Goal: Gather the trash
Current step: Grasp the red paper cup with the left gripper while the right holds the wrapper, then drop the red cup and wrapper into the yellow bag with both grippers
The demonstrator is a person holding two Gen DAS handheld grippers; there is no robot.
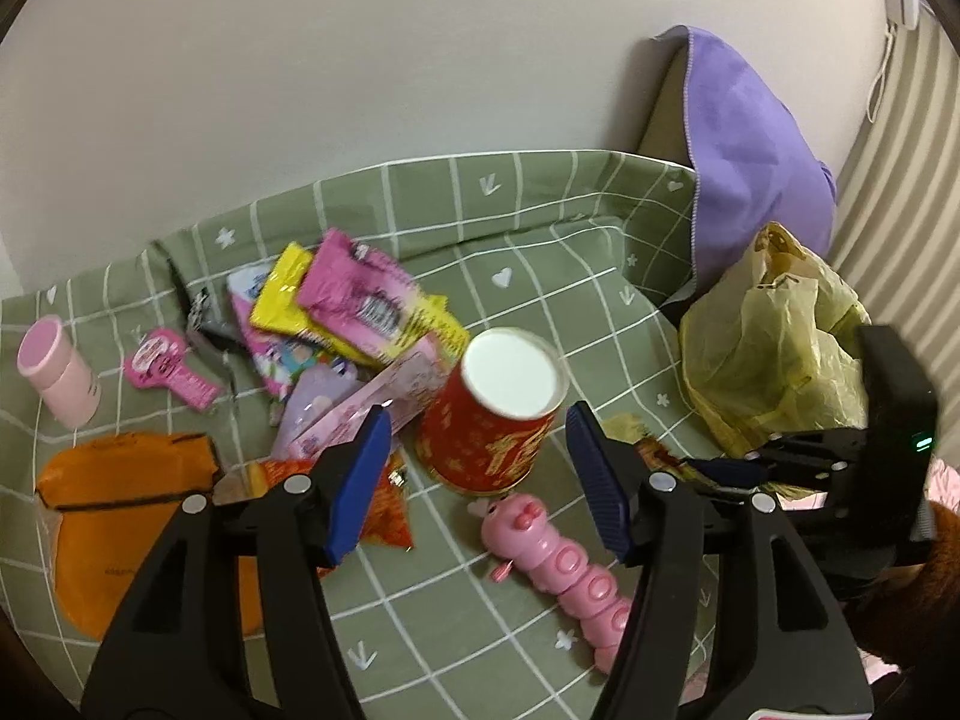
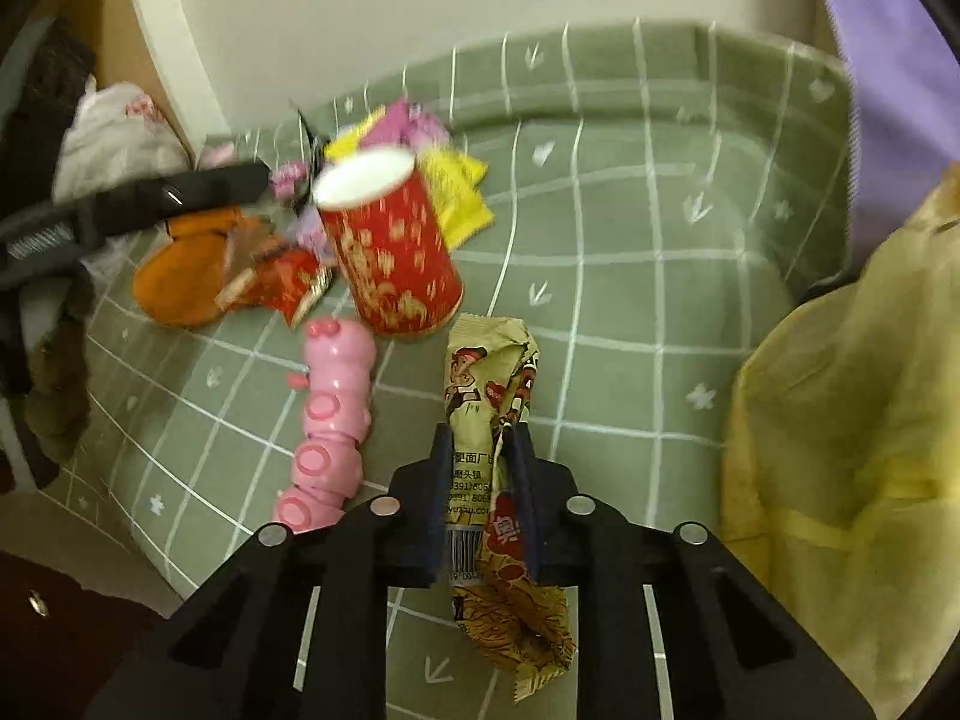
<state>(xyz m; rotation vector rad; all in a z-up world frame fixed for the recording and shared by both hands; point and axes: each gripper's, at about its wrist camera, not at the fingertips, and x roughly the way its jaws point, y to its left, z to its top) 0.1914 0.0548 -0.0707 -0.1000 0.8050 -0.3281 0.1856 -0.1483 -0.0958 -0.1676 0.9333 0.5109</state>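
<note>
right hand-held gripper (image 2: pixel 483 504): clamps crumpled tan snack wrapper (image 2: pixel 489 420); keep pinch, carry to yellow plastic bag (image 2: pixel 840 450) at 3 o'clock.
left hand-held gripper (image 1: pixel 480 480): wide, empty, red paper cup (image 1: pixel 492 414) at 12 o'clock.

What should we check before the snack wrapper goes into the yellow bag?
1. Right gripper shut on the snack wrapper: ok.
2. Wrapper lifted clear of the green cloth: cannot tell.
3. Yellow bag close on the right: ok.
4. Bag mouth open enough: cannot tell.
5. Left gripper open and holding nothing: ok.
6. Red cup standing upside down, apart from the wrapper: ok.
</note>
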